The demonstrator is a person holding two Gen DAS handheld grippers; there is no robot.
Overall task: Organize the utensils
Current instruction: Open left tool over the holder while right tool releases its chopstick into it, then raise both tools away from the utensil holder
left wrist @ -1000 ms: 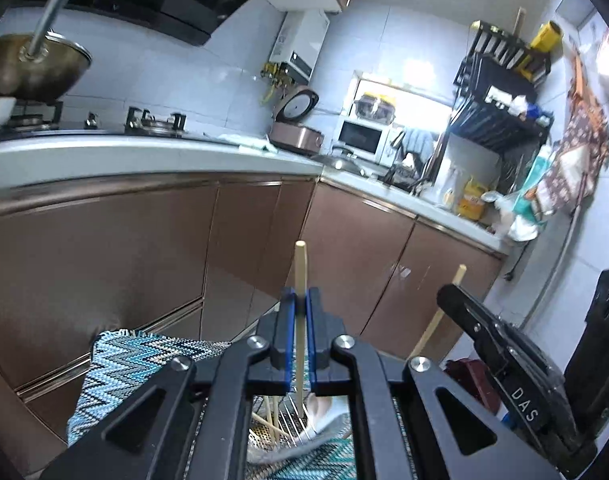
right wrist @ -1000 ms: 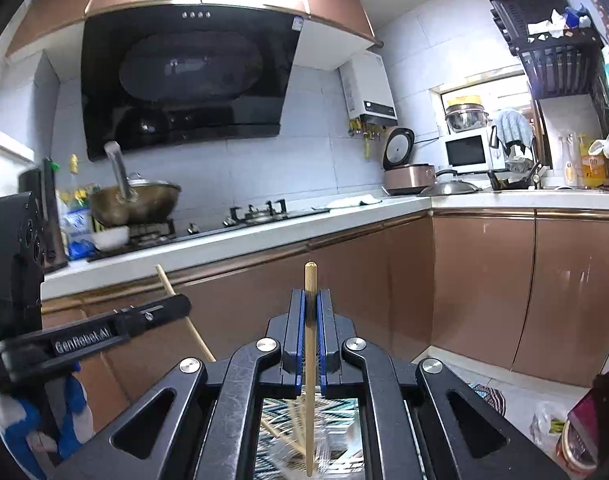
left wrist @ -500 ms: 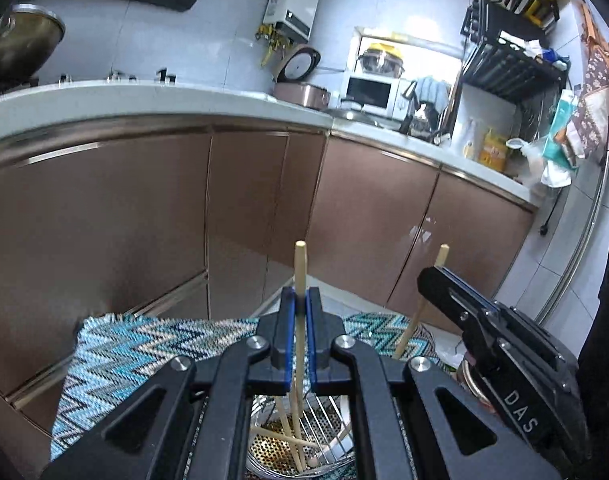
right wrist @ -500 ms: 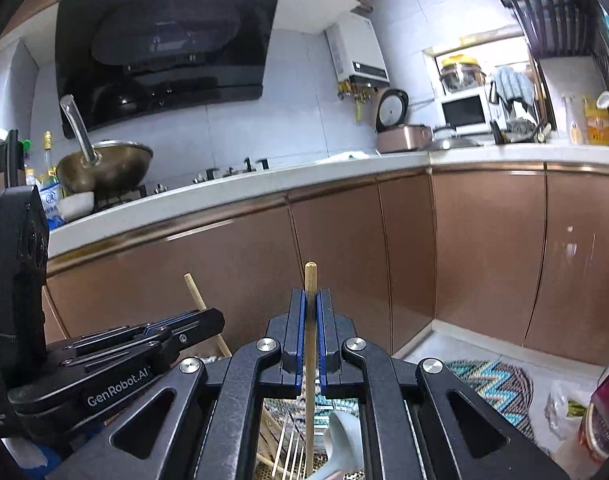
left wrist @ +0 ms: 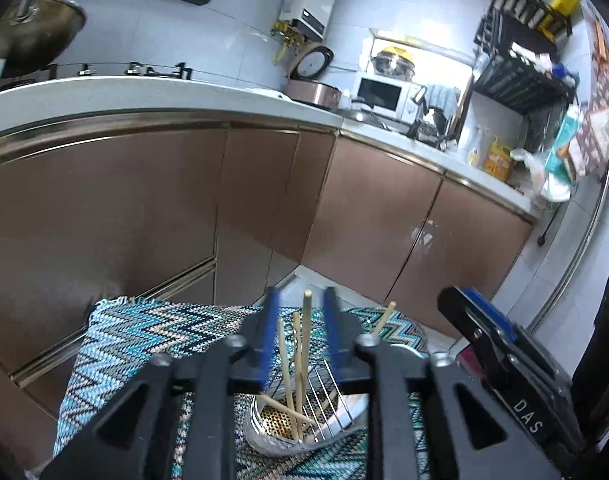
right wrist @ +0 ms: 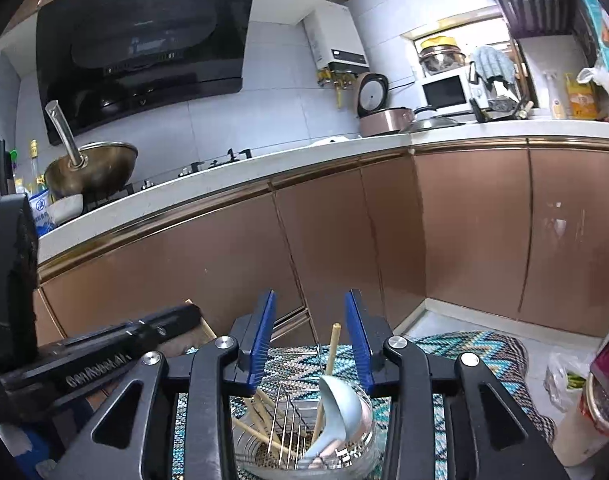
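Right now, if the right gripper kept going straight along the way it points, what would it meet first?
Most likely the chopstick standing between the opening jaws of the right gripper, then the spoon and the metal utensil holder below it. Past those, the brown cabinet doors; depth is hard to judge.

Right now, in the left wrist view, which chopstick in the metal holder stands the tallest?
The chopstick rising between the opening left gripper, untouched; its tip tops the shorter sticks beside it.

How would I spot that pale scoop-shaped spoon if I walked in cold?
Look below the brown cabinets to the zigzag mat. On it stands a round metal utensil holder. Among thin wooden chopsticks, the spoon is the only pale blue, broad-bowled piece.
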